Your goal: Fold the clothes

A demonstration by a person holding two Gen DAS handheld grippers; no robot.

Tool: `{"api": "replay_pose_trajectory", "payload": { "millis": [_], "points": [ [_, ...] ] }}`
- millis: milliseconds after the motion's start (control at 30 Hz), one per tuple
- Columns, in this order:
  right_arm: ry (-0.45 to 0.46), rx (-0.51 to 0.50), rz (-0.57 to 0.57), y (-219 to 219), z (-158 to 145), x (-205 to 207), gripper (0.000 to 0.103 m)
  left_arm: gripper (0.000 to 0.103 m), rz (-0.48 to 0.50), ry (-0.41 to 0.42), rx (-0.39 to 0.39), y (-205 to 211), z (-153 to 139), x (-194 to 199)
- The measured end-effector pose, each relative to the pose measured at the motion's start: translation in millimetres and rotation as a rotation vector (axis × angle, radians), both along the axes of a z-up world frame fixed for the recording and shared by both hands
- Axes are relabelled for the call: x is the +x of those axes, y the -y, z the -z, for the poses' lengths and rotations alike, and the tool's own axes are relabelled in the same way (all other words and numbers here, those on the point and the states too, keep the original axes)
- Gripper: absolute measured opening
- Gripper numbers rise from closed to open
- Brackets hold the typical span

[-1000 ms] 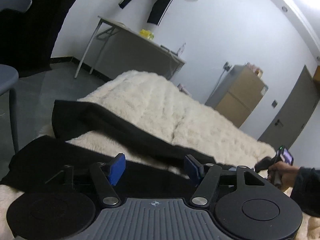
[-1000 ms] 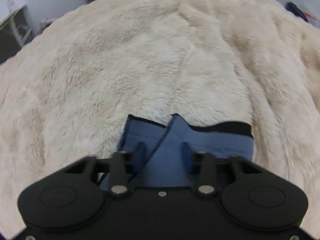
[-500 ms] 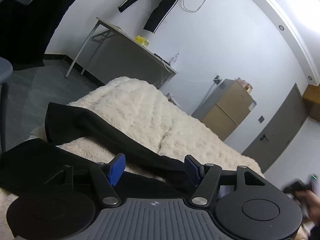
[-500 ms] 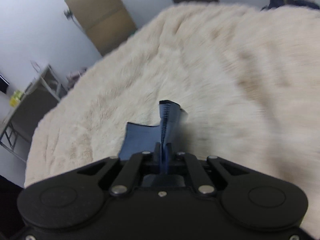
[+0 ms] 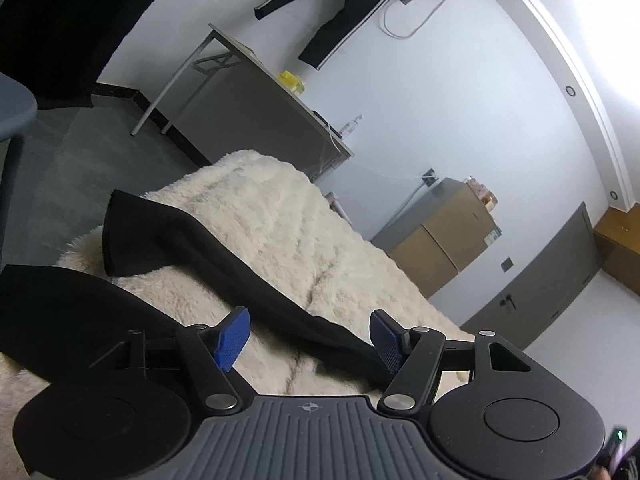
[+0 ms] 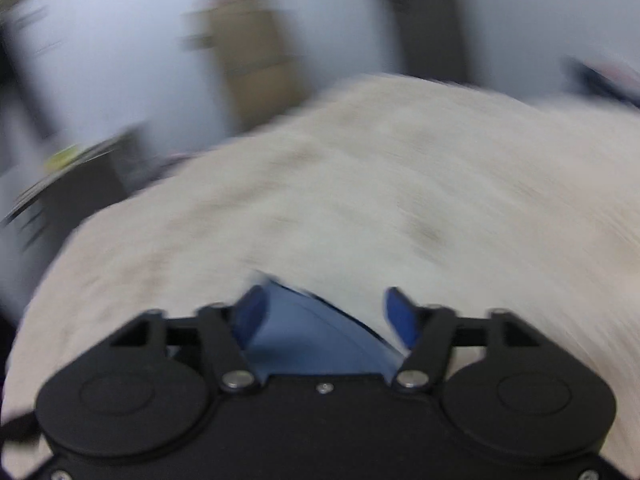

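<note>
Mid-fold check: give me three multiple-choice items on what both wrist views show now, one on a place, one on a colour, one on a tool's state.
1. Where does the black garment lie?
A. on the grey desk
B. on the cream fluffy blanket
C. on the floor

2. What colour is the cloth in front of the right tool?
A. blue
B. red
C. white

3. How does the left tool stand?
A. shut on the black garment
B. shut on nothing
C. open

Key: 1 B, the garment stretches across the blanket's pile. 2 A, blue fabric shows between the tool's fingers, though that view is blurred. 3 C, its blue pads stand well apart with nothing pinched.
</note>
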State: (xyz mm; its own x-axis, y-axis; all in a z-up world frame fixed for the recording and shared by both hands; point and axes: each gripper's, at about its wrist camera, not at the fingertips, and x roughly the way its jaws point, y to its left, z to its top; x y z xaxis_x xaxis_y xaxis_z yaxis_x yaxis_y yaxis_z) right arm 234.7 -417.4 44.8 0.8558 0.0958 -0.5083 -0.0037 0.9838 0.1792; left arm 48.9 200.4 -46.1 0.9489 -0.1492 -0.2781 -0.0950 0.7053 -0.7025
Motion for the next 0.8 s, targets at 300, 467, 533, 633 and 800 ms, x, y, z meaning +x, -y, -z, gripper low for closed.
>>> {"api": "replay_pose_trajectory", "payload": {
  "millis": [300, 467, 533, 633, 800],
  "points": [
    [-0.291, -0.105, -0.257, -20, 41, 169, 0.09, 0.065, 0.037, -0.078, 0.146, 24, 0, 13],
    [-0.382, -0.04, -0.291, -15, 81, 195, 0.075, 0.065, 0.05, -0.116, 0.239, 40, 3, 24],
    [-0.405, -0.012, -0.329, -19, 88, 196, 0.027, 0.065, 0.053, -0.125, 0.262, 45, 5, 29],
    [-0.401, -0.022, -0.383, -24, 88, 195, 0.015, 0.065, 0.064, -0.139, 0.287, 48, 7, 34],
    [-0.262, -0.083, -0.332, -9, 59, 189, 0.014, 0.065, 0.088, -0.156, 0.292, 49, 12, 37]
  ]
}}
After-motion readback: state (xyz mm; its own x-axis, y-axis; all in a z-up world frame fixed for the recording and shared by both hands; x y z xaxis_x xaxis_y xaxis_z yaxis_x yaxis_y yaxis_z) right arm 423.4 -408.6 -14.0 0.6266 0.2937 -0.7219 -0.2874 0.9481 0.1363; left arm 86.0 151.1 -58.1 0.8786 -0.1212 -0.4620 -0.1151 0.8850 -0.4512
